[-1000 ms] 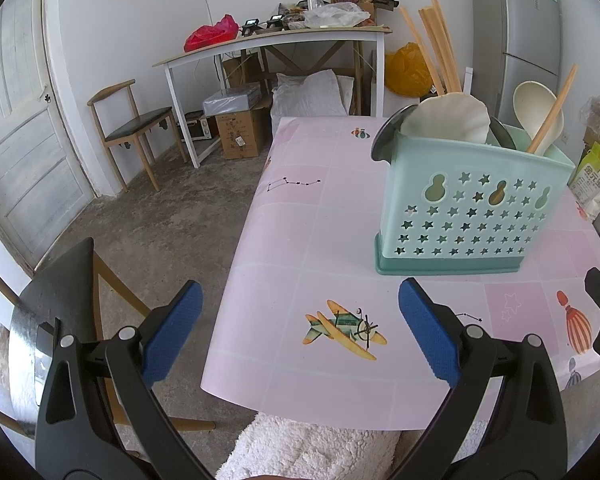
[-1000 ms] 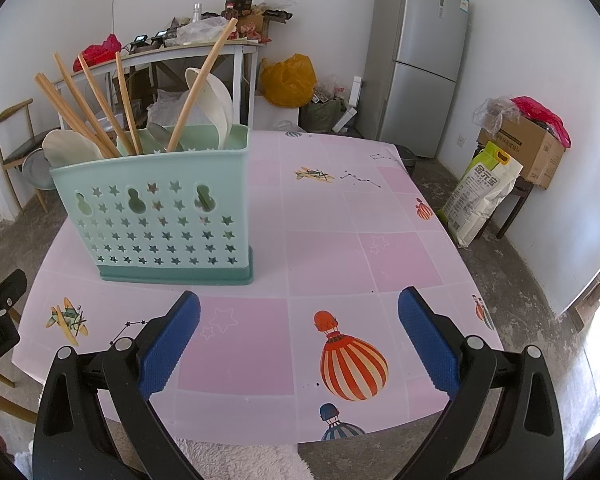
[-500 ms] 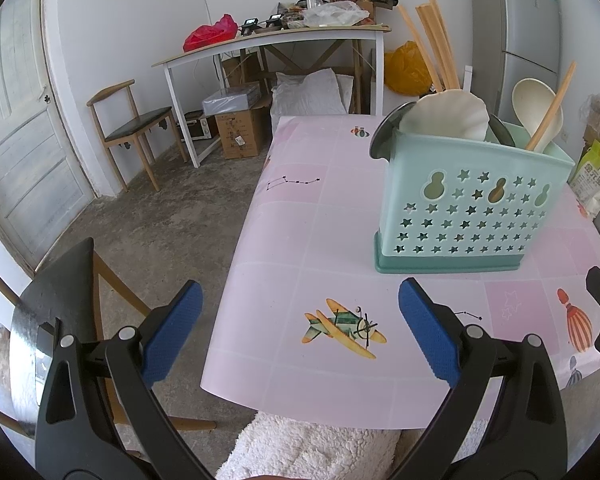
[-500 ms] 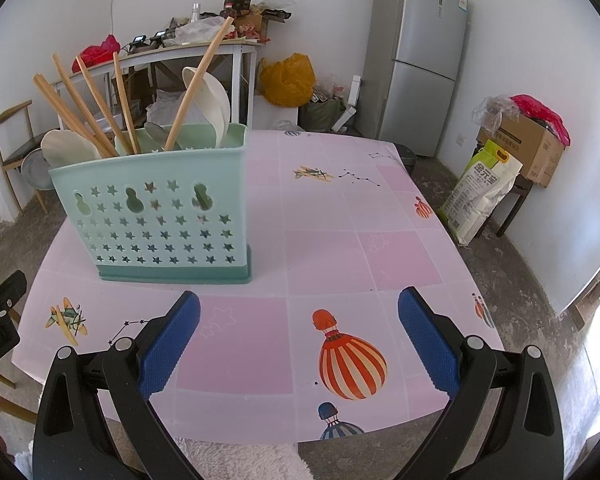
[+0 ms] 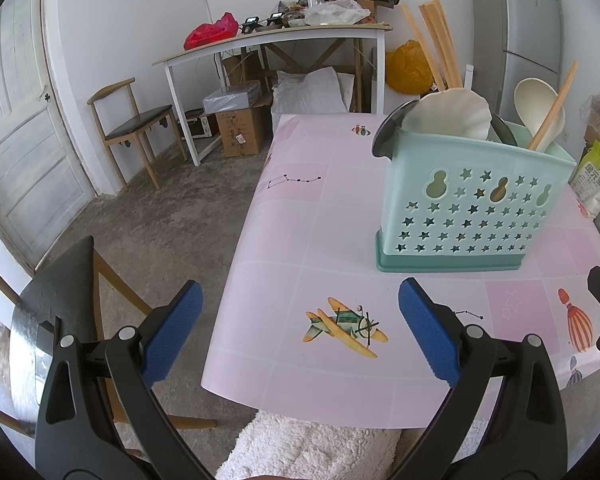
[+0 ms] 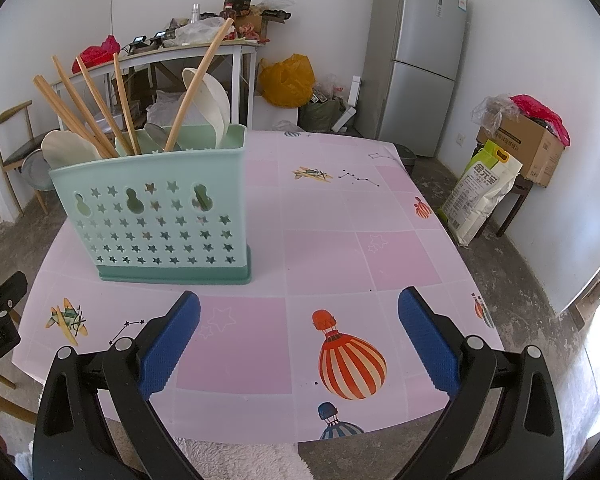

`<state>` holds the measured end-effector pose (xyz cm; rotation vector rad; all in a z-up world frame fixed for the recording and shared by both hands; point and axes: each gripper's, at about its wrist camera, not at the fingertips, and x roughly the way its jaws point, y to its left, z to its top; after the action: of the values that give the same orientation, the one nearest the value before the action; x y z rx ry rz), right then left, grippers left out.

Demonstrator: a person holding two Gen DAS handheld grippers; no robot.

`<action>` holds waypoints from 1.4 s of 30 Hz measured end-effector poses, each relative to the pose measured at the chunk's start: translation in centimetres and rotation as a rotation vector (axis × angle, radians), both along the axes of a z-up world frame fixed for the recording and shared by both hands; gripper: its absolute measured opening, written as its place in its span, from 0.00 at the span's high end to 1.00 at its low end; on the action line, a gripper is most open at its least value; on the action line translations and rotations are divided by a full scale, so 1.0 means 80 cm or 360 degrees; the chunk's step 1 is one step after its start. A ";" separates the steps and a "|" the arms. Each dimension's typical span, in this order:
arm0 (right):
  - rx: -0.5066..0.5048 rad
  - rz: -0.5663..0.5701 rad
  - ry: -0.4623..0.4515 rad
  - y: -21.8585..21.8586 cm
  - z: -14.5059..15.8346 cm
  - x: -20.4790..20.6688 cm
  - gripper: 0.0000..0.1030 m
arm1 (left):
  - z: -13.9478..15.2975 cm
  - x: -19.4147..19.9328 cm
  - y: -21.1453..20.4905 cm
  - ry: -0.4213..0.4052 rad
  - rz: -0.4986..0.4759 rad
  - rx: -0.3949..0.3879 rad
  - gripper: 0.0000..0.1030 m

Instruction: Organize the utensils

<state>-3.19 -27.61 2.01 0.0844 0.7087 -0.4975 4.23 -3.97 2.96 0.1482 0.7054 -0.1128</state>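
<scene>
utensils in the caddy, both tongs apart and empty

the lower parts of all utensils are hidden inside the pale green plastic caddy with star-shaped holes (image 6: 156, 216), so which compartment each one stands in cannot be told. a grey metal piece (image 5: 384, 136) shows only as an edge behind the caddy wall; it is perhaps a ladle or a lid. the caddy stands upright on the pink tablecloth with balloon and airplane prints (image 6: 320, 256), near its far left part in the right wrist view. wooden chopsticks (image 6: 84, 104) lean out of it at angles, beside cream-coloured spoons (image 6: 210, 104). the left gripper (image 5: 300, 320) and the right gripper (image 6: 300, 320) hold their blue pads wide apart, gripping nothing, near the table's front edge.
</scene>
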 end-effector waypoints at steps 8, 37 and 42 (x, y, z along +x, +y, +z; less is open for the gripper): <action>-0.0002 0.0000 -0.0001 0.000 -0.001 -0.001 0.06 | -0.004 -0.001 0.004 0.0004 0.0001 -0.0002 0.08; -0.0002 0.0005 -0.0003 0.001 -0.002 -0.001 0.06 | -0.004 0.003 0.012 0.0023 -0.0005 -0.0003 0.08; -0.0002 0.0006 -0.0001 0.001 -0.002 0.000 0.06 | -0.003 0.002 0.013 0.0023 -0.0005 -0.0001 0.08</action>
<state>-3.21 -27.51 1.89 0.0819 0.7079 -0.4945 4.39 -2.95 2.69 0.1477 0.7198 -0.1172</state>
